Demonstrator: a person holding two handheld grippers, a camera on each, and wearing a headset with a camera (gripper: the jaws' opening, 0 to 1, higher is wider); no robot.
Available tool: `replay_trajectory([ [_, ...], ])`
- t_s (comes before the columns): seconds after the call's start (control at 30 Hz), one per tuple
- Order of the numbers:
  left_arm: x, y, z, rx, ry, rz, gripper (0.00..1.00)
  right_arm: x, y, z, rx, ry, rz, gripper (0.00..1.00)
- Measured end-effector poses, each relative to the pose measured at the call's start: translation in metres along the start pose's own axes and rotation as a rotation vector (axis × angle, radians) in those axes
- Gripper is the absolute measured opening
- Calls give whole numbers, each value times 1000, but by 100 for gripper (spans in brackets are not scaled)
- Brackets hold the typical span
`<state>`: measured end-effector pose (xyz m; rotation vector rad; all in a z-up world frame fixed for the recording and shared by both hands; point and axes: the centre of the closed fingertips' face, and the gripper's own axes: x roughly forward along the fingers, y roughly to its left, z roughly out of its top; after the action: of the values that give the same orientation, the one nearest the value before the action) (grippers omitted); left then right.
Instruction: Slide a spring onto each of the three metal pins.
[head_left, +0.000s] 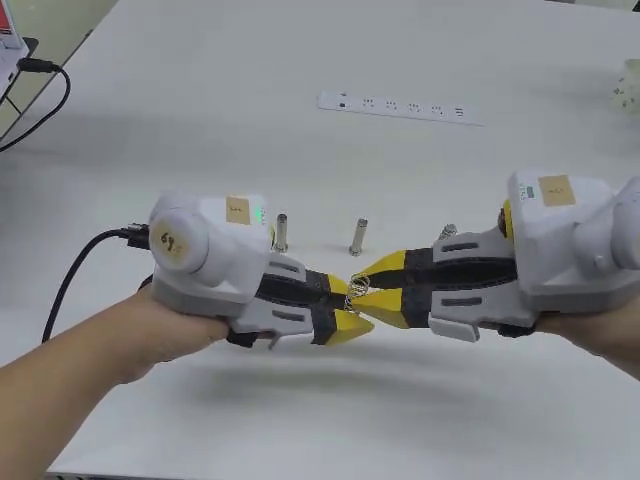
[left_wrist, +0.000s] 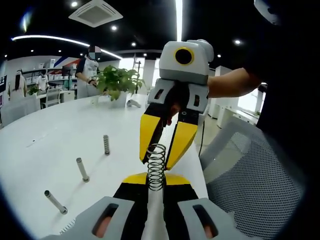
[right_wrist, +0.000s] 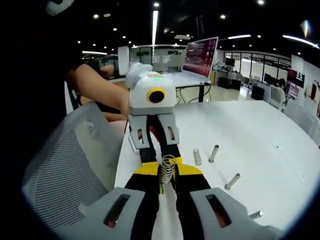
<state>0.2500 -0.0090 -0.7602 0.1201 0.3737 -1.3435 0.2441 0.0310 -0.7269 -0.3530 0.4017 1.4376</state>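
Left claw (left_wrist: 156, 179) clamped on spring (left_wrist: 156, 167) above tabletop (head_left: 300, 60); right claw (right_wrist: 167, 172) flanks it, grip cannot be told. Tan stickers (head_left: 237, 209) unreadable. Head view takes in a power strip (head_left: 400, 107); right gripper view, a loose spring (right_wrist: 197, 156) beside a pin (right_wrist: 213, 153).

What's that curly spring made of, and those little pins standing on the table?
The spring looks like thin, shiny, silvery wire wound in coils, probably steel. The pins are smooth grey rods with a dull gleam, so they're metal too, likely steel.
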Motion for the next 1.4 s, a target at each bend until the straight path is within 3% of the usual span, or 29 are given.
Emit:
replay_trajectory([
  [0.47,-3,1,-1,-2,2,1,2,1,1,2,84,-28,3,9],
  [0.73,-3,5,-2,-46,1,19,2,2,-1,1,5,-39,-7,8],
  [0.9,-3,8,-1,-132,-13,28,4,2,-1,1,-19,-40,-9,8],
  [1.4,-8,8,-7,-153,1,56,13,0,-11,-3,-24,-31,-61,8],
])
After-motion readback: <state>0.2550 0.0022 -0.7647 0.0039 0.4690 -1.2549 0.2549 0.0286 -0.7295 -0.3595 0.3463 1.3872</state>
